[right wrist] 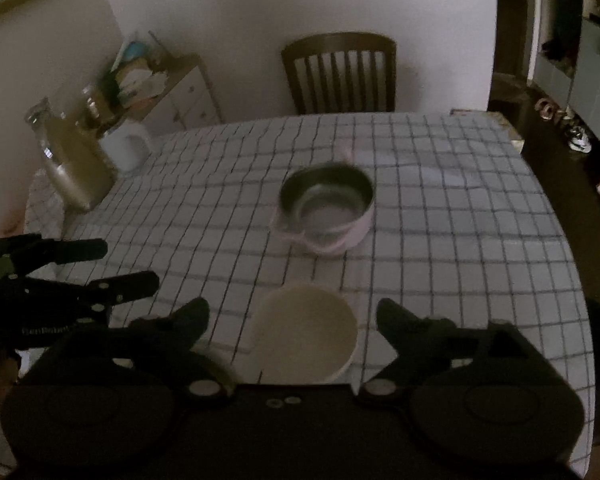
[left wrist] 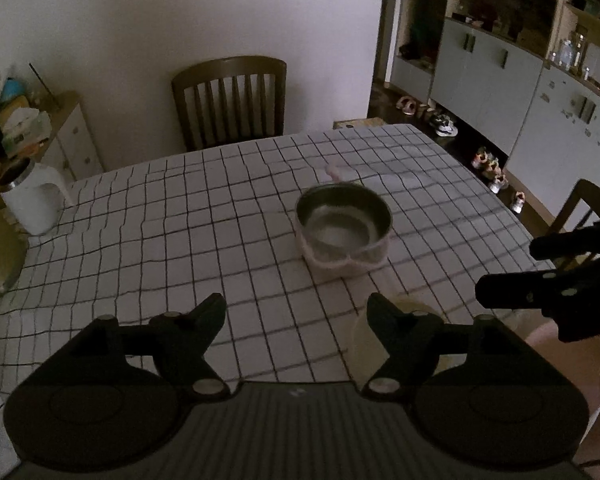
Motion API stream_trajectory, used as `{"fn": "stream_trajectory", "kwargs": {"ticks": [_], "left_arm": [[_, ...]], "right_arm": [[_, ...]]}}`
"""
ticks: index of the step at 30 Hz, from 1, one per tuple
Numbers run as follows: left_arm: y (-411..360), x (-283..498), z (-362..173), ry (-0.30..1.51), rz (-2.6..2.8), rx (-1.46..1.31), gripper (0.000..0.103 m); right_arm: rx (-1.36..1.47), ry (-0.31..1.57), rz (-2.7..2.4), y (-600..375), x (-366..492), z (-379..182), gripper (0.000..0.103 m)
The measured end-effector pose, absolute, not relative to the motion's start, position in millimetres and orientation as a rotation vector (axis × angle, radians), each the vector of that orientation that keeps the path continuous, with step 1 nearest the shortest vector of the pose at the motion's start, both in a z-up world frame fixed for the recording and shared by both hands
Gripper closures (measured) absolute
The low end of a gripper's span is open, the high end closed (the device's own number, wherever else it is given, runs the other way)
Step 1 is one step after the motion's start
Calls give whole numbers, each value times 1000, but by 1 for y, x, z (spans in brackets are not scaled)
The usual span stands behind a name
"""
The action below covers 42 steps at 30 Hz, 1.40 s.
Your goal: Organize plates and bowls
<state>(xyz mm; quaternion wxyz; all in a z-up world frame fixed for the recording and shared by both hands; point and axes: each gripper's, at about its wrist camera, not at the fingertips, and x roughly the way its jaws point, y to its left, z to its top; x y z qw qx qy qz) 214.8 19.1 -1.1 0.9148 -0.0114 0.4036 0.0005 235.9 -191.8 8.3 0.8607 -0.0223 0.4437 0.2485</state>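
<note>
Over by the table's [right wrist: 440, 208] left edge my left gripper [left wrist: 296, 312] hangs wide open with nothing between its fingers, and further right my right gripper [right wrist: 292, 316] gapes just as wide over the cream bowl [right wrist: 306, 334] at the near edge, pads clear of it. The steel-lined pink bowl [right wrist: 326, 208] sits alone mid-table, so I judge nothing is stacked yet and the gathering is all still ahead. Only the right wrist view shows the cream bowl whole; the left view catches just its rim behind a finger, plus the shelving on the far right.
</note>
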Motion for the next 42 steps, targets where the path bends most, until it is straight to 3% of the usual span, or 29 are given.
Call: {"fn": "stream_trajectory", "kwargs": {"ticks": [18,35,41,42], "left_arm": [[20,351,-26,937,48,-26,26],[17,433,-89,1043,99,1,26],[14,444,-106,1076,107,26,27],[13,445,-108,1076,103,28,32]], "right_arm": [[-76,964,437,-184,338,-23,4],[-99,1083,367,-166,403,-78,19],[-90,1121,347,-161,416,-96,30],[-86,1126,347,-161,417,-98,32]]}}
